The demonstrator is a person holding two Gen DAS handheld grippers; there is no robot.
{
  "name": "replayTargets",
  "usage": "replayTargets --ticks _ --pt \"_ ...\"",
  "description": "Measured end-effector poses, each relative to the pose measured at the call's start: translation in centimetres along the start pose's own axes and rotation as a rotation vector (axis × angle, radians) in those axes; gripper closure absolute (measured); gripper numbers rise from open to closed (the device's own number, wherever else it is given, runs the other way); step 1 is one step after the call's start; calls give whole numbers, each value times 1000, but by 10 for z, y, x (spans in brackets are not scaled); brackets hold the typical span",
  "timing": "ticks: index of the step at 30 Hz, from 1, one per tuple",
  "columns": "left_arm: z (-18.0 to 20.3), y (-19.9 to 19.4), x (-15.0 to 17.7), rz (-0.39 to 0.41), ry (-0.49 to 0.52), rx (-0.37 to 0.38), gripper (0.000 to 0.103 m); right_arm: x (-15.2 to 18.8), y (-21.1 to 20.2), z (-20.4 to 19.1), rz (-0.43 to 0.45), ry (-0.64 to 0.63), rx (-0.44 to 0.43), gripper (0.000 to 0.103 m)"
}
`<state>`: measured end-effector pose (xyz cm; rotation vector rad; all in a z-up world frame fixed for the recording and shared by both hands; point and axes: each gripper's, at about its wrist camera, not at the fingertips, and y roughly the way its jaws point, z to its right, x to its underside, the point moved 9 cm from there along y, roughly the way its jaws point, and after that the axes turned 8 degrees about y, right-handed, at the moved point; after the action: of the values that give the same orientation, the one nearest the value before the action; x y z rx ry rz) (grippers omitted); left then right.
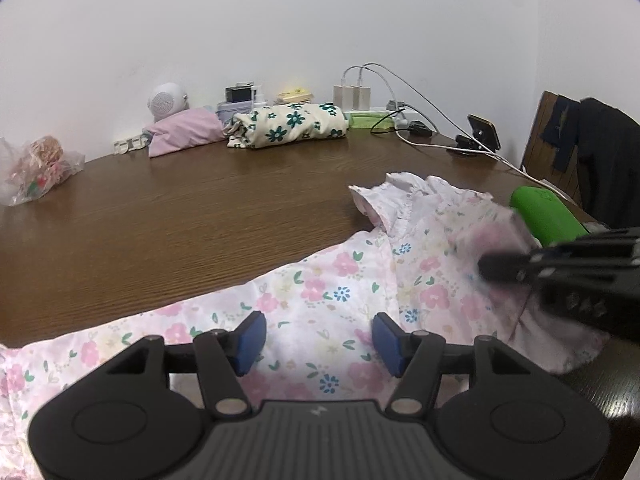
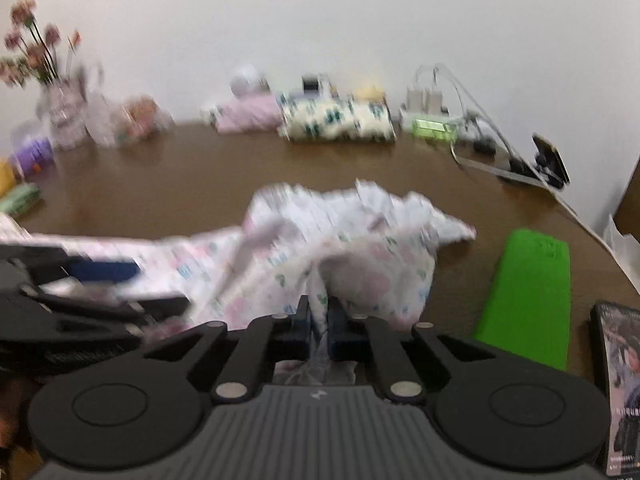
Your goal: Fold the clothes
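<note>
A white garment with pink and blue flowers [image 1: 320,300] lies spread over the near part of the brown table [image 1: 180,216]; its frilled collar points to the far right. My left gripper [image 1: 319,340] hovers over the cloth, jaws apart, nothing pinched between the blue pads. In the blurred right wrist view, my right gripper [image 2: 319,320] is shut on a bunched fold of the floral garment [image 2: 344,240]. The right gripper [image 1: 560,268] also shows in the left wrist view as a dark blur at the garment's right side. The left gripper [image 2: 100,280] appears at the left of the right wrist view.
At the table's back lie a folded cream floral cloth [image 1: 288,124], a folded pink cloth [image 1: 184,132], chargers with cables [image 1: 356,96] and a phone on a stand [image 1: 484,132]. A green block [image 2: 528,296] and a dark printed booklet [image 2: 620,392] sit at the right. A chair [image 1: 580,152] stands beyond.
</note>
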<state>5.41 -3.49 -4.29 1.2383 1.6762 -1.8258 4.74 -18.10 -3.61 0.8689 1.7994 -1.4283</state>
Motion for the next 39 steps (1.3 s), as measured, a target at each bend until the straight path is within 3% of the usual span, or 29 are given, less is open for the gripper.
replayTargets --ticks 3,5,8,12,13,14,17,19,22,24,27,29,31,33,36,37,38,39 --pt "-31 -25 -8 47 -158 -9 45 -16 -20 -27 91 -61 -92 96" --pt "-61 -48 -10 93 -263 -22 45 -20 -27 -55 107 -147 -142 96" --pt "-99 -77 -6 126 -350 -59 45 -12 -27 -107 76 -280 -202 96" --pt "-111 -93 6 130 -369 -36 42 24 0 -161 -52 -386 -272 94" --pt "-110 -94 10 124 -367 -31 42 33 5 -170 -82 -401 -289 88" --pt "-110 -94 13 119 -365 -29 42 40 5 -174 -96 -413 -302 71" --pt "-111 -92 19 115 -368 -22 42 41 -16 -170 -59 -438 -332 37" --pt "-112 -91 20 119 -373 -10 42 27 -41 -147 -22 -389 -337 33" --pt "-103 -89 16 136 -362 39 42 -5 -80 -94 33 -220 -322 28" --pt "-90 -85 10 145 -333 84 41 -22 -85 -48 11 -44 -280 28" --pt "-60 -73 0 152 -253 154 37 -15 -60 -6 -132 195 -236 28" --pt "-44 -57 -2 114 -198 135 38 -5 -39 3 -194 312 -217 30" --pt "-40 -46 2 73 -193 129 48 2 -23 3 -216 410 -230 30" --pt "-39 -38 7 39 -207 156 80 5 -7 0 -229 489 -240 30" --pt "-40 -34 17 13 -226 174 85 0 15 -8 -218 550 -240 32" --pt "-40 -35 19 14 -223 178 86 -3 22 -8 -208 572 -244 41" --pt "-39 -36 20 18 -215 183 87 -9 28 -9 -189 589 -260 64" --pt "-39 -37 21 20 -209 185 87 -15 33 -11 -171 587 -268 77"
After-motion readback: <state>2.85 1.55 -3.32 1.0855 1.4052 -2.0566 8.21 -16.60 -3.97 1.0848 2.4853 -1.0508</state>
